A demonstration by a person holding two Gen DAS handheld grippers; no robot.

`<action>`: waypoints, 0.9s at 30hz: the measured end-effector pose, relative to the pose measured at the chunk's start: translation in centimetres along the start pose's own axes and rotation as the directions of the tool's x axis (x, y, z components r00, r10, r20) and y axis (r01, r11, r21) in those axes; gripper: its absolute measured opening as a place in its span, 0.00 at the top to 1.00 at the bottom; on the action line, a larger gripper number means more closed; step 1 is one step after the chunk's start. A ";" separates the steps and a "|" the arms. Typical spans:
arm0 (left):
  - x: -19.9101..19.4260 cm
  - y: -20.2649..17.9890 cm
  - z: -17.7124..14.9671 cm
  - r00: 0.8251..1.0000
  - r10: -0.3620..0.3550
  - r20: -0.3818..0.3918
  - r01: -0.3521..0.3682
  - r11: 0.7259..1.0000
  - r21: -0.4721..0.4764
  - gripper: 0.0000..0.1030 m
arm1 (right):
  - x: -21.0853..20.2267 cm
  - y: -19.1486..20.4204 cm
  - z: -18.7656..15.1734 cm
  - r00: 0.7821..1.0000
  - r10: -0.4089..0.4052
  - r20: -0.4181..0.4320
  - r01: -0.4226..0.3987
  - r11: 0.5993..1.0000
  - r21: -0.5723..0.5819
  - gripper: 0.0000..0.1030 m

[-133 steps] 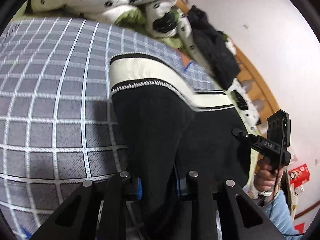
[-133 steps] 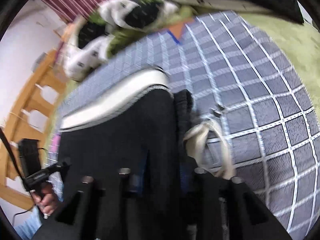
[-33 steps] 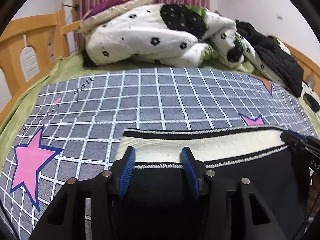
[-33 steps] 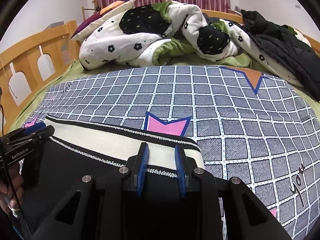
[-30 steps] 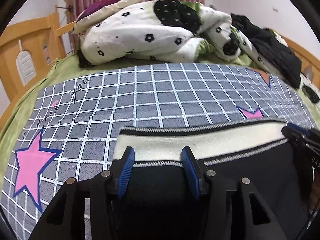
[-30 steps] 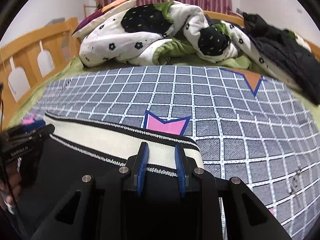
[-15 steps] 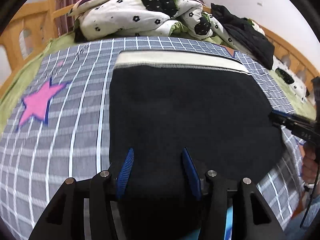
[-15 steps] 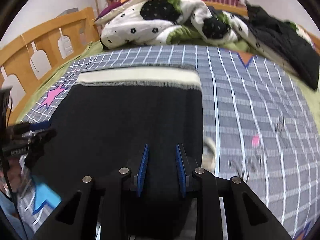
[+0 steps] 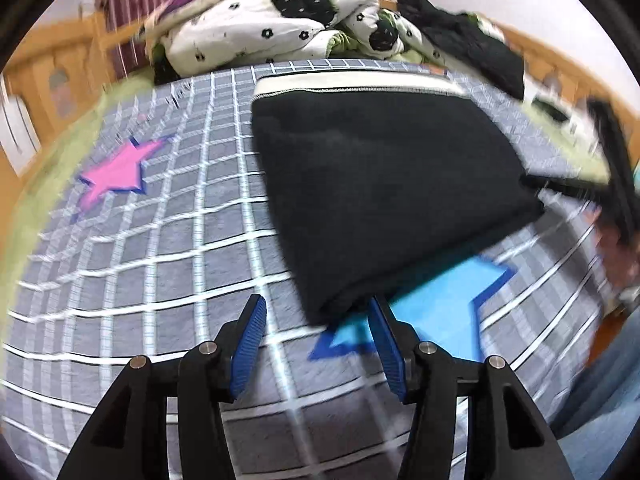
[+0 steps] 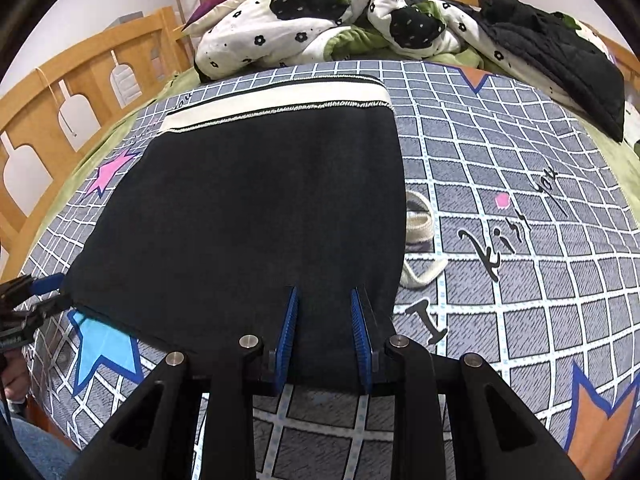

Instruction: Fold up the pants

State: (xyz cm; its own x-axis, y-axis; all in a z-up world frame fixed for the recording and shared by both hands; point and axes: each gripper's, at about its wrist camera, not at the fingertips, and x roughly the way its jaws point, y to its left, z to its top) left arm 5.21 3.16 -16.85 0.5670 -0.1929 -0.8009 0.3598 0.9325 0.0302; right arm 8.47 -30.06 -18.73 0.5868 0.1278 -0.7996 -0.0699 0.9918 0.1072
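Observation:
The black pants (image 10: 248, 216) lie folded flat on the grey checked bedspread (image 10: 520, 160), with the cream waistband (image 10: 276, 102) at the far end. They also show in the left wrist view (image 9: 380, 184), which is blurred. My left gripper (image 9: 316, 332) is open and empty, just off the near left corner of the fold, and it shows at the left edge of the right wrist view (image 10: 36, 292). My right gripper (image 10: 324, 328) has its jaws apart around the near edge of the black cloth. A cream drawstring (image 10: 418, 236) sticks out at the right side.
A crumpled white and black quilt (image 10: 320, 12) and a black jacket (image 10: 552, 48) lie at the head of the bed. A wooden bed rail (image 10: 60, 96) runs along the left. The near edge of the bed is close below my grippers.
Both grippers have drawn back from the waistband to the near edge of the fold. The left gripper has let go and swung left off the cloth.

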 end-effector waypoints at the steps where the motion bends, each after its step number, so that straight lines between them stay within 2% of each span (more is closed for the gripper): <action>1: 0.1 -0.4 -0.2 1.000 0.019 -0.003 -0.019 0.999 0.028 0.51 | 0.0 0.1 -0.2 1.000 0.000 0.000 0.000 1.000 -0.001 0.74; 7: 1.2 -1.5 0.6 1.000 0.014 0.009 -0.014 0.999 0.045 0.51 | 0.3 0.4 -0.7 1.000 0.001 -0.008 -0.001 1.000 0.011 0.74; 9: 2.5 -2.2 0.7 0.999 0.046 -0.018 -0.044 0.996 0.072 0.53 | 0.3 0.3 -0.7 1.000 0.012 -0.007 -0.011 1.000 0.027 0.74; 11: 2.6 -2.6 0.8 0.997 0.072 0.020 -0.074 0.994 0.081 0.81 | 0.4 0.0 -0.7 1.000 0.024 -0.010 -0.023 0.999 0.039 0.74; 12: 1.7 -2.2 0.7 0.994 0.076 0.078 -0.079 0.996 0.039 0.83 | 0.4 -0.1 -0.6 1.000 0.029 -0.011 -0.029 0.999 0.043 0.74; 13: 0.7 -1.5 0.5 0.990 0.045 0.136 -0.042 0.999 -0.023 0.85 | 0.4 -0.2 -0.6 0.999 0.033 -0.013 -0.032 0.999 0.044 0.74; 14: 0.3 -0.7 0.3 0.987 0.017 0.163 -0.004 0.997 -0.077 0.85 | 0.4 -0.1 -0.7 0.999 0.033 -0.014 -0.032 0.999 0.043 0.74; 15: 0.5 0.1 0.1 0.988 -0.002 0.153 0.021 0.992 -0.123 0.85 | 0.5 -0.1 -0.7 0.999 0.031 -0.014 -0.030 0.999 0.040 0.74; 17: 2.4 0.6 -0.5 0.997 -0.019 0.069 0.030 0.986 -0.161 0.85 | 0.5 0.2 -0.8 1.000 0.023 -0.015 -0.023 0.999 0.024 0.74; 20: 1.8 0.0 -0.6 0.997 -0.014 0.070 0.023 0.992 -0.123 0.80 | 0.6 0.5 -0.9 1.000 0.006 -0.016 -0.006 1.000 0.003 0.74; 24: 0.8 0.2 -1.3 0.998 -0.055 0.034 0.058 0.993 -0.100 0.80 | 0.4 0.7 -0.9 1.000 -0.013 -0.021 0.012 1.000 -0.024 0.74; 27: -1.0 1.0 -2.4 0.996 -0.064 0.057 0.068 0.995 -0.077 0.80 | 0.0 0.6 -1.0 1.000 -0.016 -0.022 0.015 0.999 -0.034 0.74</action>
State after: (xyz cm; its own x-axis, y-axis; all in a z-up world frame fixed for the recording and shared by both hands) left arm 3.18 4.99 -17.44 0.5840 -0.2688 -0.7659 0.3393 0.9380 -0.0705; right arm 7.64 -29.49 -19.24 0.5699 0.1118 -0.8141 -0.0878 0.9933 0.0749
